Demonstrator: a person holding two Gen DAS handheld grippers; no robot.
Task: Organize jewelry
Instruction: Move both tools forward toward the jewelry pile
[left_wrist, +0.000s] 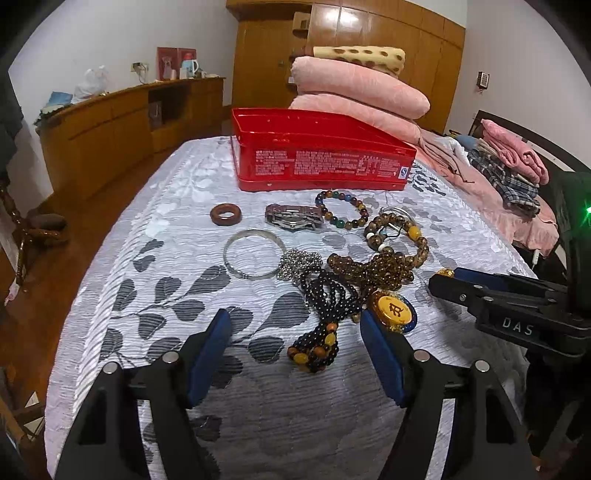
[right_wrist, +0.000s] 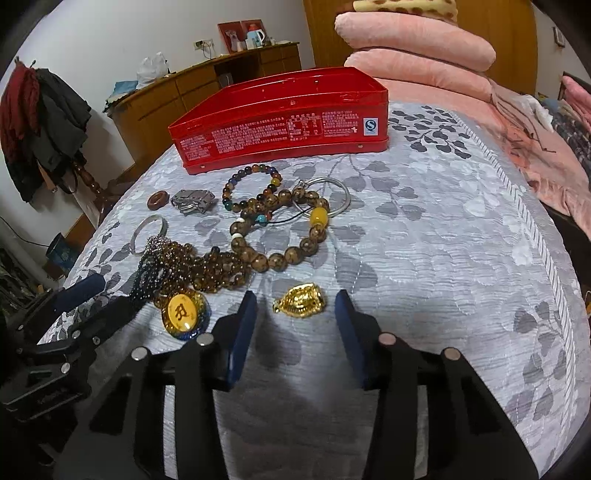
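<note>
Blue pads of our right gripper (right_wrist: 295, 314) straddle the gold pendant (right_wrist: 300, 305), not yet pinching, its long axis crosswise between them. Our left gripper (left_wrist: 295, 332) gapes around the black bead strand (left_wrist: 325, 314).

Black hand-held gripper (right_wrist: 295, 306); blue pads (right_wrist: 243, 325)

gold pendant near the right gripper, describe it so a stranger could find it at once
Start at the red tin on the leaf-patterned bedspread, then come forward past the tangle of bead bracelets. The gold pendant lies alone between the right gripper fingers, untouched. Unlike the round yellow medallion beside it, it is solid carved gold.
</note>
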